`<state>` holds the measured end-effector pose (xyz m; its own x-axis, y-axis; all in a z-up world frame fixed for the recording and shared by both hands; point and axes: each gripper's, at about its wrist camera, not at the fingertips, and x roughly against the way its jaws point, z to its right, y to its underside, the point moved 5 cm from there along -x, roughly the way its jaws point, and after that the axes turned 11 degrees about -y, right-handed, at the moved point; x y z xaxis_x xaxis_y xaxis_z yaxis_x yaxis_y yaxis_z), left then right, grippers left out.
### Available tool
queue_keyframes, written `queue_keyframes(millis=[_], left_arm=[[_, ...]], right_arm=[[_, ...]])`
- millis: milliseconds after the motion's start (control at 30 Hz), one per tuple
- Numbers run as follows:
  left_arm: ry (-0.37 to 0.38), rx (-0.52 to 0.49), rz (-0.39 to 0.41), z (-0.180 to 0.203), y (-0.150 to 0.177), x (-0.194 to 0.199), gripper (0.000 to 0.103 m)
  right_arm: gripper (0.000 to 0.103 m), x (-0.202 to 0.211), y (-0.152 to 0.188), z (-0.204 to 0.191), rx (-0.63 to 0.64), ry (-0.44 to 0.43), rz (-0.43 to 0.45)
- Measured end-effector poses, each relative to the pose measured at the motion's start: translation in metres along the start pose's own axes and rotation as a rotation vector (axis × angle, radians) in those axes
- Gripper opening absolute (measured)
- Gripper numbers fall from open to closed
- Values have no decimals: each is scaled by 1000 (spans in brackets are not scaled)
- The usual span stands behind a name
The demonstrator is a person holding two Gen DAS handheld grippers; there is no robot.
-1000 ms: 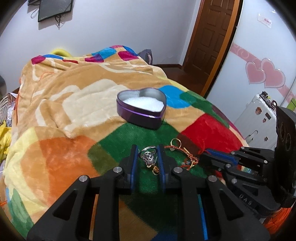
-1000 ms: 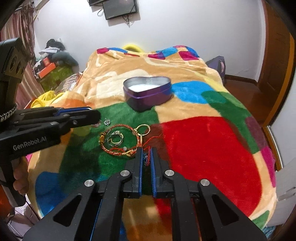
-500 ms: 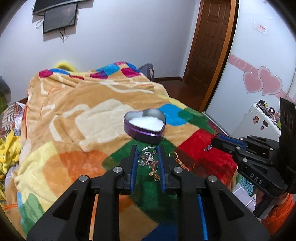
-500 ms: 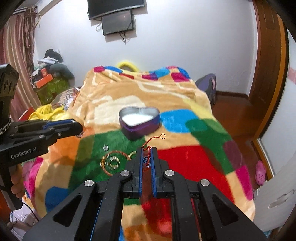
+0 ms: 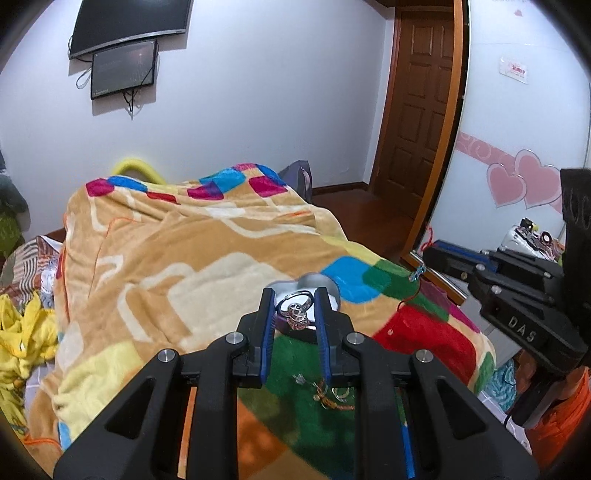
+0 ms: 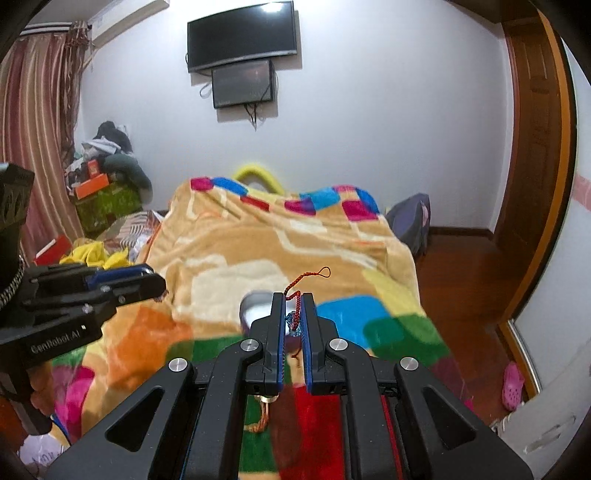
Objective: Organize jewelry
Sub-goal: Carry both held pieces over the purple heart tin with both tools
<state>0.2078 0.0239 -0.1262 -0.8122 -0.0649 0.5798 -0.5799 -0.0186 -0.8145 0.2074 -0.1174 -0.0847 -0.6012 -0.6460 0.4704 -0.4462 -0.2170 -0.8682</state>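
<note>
Black tongs [image 5: 294, 308], blue pads [image 5: 266, 325], orange sleeve [image 5: 565, 417]

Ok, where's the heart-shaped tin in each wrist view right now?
Left wrist: heart-shaped tin sits centre, mostly hidden behind the left gripper.
Right wrist: only its grey left lobe shows, beside the right gripper.
Shared landmark: wall-mounted TV.

Mounted 1 per gripper, 2 fisheye views, angled down along black fingers over the patchwork fleece blanket [image 5: 192, 258] toward the far white wall. Shared: blanket, wall-mounted black screens [image 6: 242, 35], brown wooden door [image 5: 421, 110]; each catching the other gripper.
</note>
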Motion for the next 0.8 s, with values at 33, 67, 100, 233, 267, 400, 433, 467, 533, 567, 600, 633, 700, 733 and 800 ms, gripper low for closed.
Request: queue_keyframes(millis=[33,67,100,233,267,400,433,467,533,567,600,633,700,733,800], left_arm=[[-3,-1,3,-1,-3,-3,20],[-5,-2,5,-2,-3,-4,20],[-6,-1,6,-3,-5,-5,20],[-7,-2,5,-6,-11,-16,20],[-9,-3,5,-6,-12,-18,20],[-11,-5,4,-7,-17,-29,20],[-11,-6,3,-8,-18,-32,20],[-11,-7,1,-8,-19,-35,20],[-9,-7,-4,-8,-21,-42,20],[-8,-7,-6,-7,-22,-44,20],[-4,-6,-10,-8,-23,-47,20],[-2,-6,-14,-7,-24,-51,20],[-3,-14,-18,-5,-25,-58,20],[-3,-22,-20,-4,-26,-62,20],[-2,-34,-27,-2,-26,-69,20]], right_arm=[[7,-1,-3,0,5,1,6],[7,-3,-7,0,10,1,13],[7,-5,-10,0,15,0,19],[7,-9,-19,0,29,-4,40],[7,-11,-22,0,33,-5,46],[7,-19,-27,1,37,-19,56],[7,-20,-28,1,36,-25,58],[7,-24,-28,1,36,-33,57],[7,-29,-28,3,36,-40,53],[7,-32,-28,3,35,-49,49],[7,-35,-28,3,33,-57,46],[7,-38,-27,5,29,-64,40],[7,-47,-24,8,20,-76,22],[7,-53,-22,9,14,-83,12],[7,-60,-18,13,1,-101,-11]])
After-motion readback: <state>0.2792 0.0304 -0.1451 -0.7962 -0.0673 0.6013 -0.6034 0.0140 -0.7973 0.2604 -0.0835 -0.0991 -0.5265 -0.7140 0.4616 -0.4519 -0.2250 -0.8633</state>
